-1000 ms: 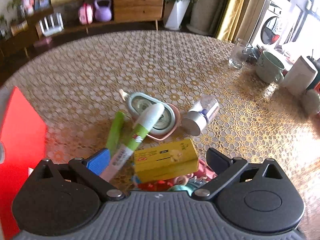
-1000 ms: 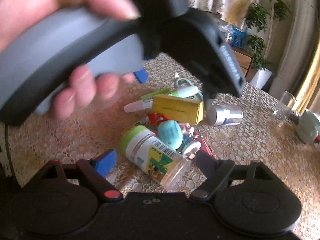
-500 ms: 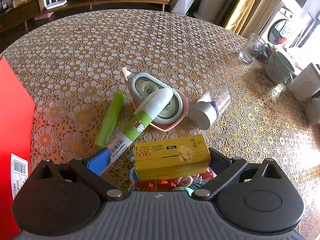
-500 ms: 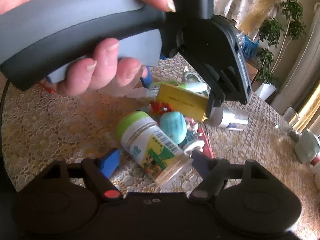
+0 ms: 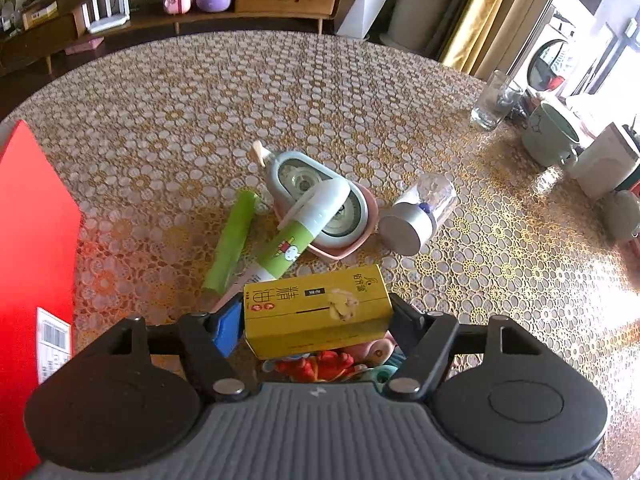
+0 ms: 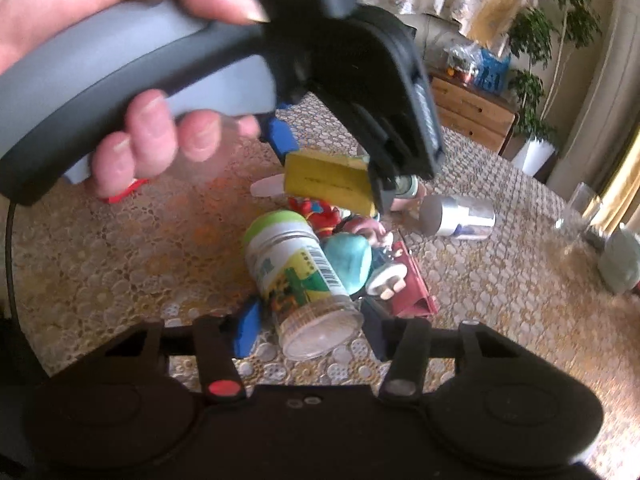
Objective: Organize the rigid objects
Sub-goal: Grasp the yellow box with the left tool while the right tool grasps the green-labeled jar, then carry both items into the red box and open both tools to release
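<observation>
Lacy counter (image 5: pixel 280 92) was cluttered; left gripper (image 5: pixel 316 314) fingers clamped the yellow box (image 5: pixel 316 308), right gripper (image 6: pixel 310 320) fingers spread around a jar (image 6: pixel 296 276).

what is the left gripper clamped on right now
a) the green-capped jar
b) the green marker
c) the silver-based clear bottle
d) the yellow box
d: the left gripper has its blue pad and dark finger pressed against both ends of the yellow box, held above the pile in the right wrist view too.
</observation>
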A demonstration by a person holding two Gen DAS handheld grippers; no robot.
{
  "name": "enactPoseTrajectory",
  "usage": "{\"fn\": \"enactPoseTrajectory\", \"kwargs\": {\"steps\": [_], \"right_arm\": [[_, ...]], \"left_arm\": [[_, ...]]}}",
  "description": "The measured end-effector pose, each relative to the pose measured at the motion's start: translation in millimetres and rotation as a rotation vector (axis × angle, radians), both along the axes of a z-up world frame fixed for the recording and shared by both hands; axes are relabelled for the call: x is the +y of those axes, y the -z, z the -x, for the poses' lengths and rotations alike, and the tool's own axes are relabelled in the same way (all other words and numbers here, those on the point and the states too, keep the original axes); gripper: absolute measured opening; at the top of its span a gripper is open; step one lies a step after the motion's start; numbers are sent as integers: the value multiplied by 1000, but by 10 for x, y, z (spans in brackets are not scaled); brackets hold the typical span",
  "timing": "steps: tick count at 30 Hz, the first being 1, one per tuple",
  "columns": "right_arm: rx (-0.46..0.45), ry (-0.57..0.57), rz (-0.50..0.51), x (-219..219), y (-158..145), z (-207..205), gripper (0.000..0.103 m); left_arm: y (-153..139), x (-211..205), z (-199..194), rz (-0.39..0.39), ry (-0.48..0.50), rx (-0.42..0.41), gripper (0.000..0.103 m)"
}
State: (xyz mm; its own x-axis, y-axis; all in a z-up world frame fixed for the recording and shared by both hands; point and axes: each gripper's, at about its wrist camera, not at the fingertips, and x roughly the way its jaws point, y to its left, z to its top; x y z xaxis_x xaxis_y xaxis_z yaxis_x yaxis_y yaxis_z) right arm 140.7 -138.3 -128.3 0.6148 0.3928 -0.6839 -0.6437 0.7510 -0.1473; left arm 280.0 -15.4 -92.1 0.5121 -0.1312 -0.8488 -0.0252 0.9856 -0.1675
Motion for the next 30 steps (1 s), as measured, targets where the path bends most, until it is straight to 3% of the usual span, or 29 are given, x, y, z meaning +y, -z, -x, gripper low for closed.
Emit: {"fn": "enactPoseTrajectory", "kwargs": {"steps": [14,30], "right_arm": [[83,122,-167,-118,-294,202,45],[-6,100,-194,229,-906,348,44]], "left_arm": [[-509,350,518,8,7,-120,73],[-950,1020,1051,-32,-18,-181,73]]}}
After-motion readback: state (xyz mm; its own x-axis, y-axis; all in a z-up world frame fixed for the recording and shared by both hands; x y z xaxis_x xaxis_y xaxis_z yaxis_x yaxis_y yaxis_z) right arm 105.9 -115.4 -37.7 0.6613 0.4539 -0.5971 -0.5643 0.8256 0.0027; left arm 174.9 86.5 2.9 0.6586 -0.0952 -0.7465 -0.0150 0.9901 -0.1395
